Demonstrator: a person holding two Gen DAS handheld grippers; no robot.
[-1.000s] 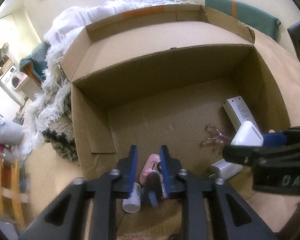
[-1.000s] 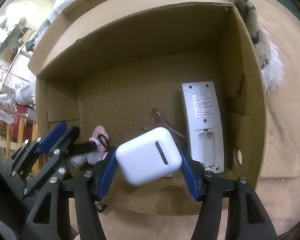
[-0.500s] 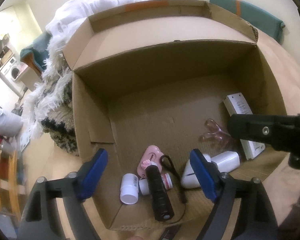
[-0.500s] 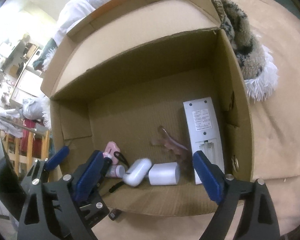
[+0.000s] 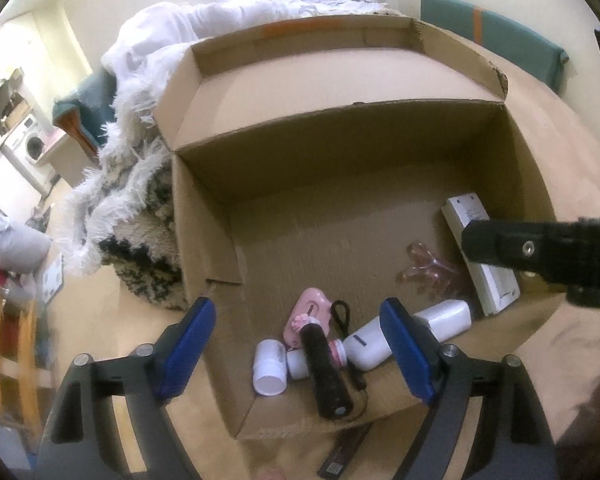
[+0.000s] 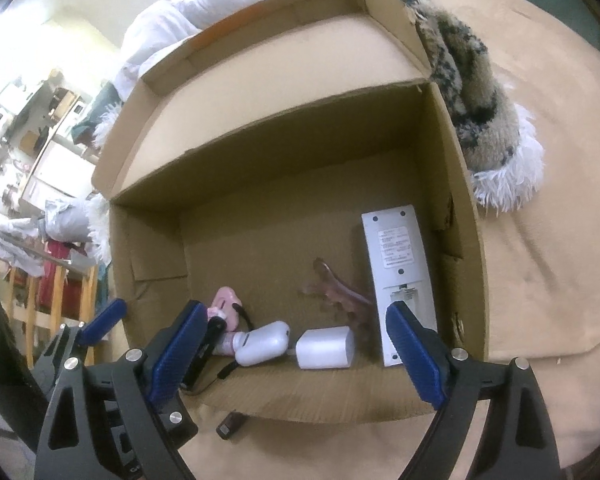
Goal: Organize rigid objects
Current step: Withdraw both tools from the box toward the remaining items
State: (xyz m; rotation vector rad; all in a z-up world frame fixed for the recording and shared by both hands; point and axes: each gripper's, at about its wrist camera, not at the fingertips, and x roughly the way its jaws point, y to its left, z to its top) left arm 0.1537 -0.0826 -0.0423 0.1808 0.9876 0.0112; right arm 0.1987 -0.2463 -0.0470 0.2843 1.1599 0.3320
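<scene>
Now both your claws, left gripper (image 5: pixel 296 350) and right gripper (image 6: pixel 292 344), gape wide and empty above the cardboard box (image 6: pixel 148 248); flashlight (image 5: pixel 326 372) and earbud case (image 6: pixel 262 342) lie inside. Next, seek another loose item.

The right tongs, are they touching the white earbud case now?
Apart. The right wrist view shows the right tongs open above the box, the white earbud case lying free below.
</scene>
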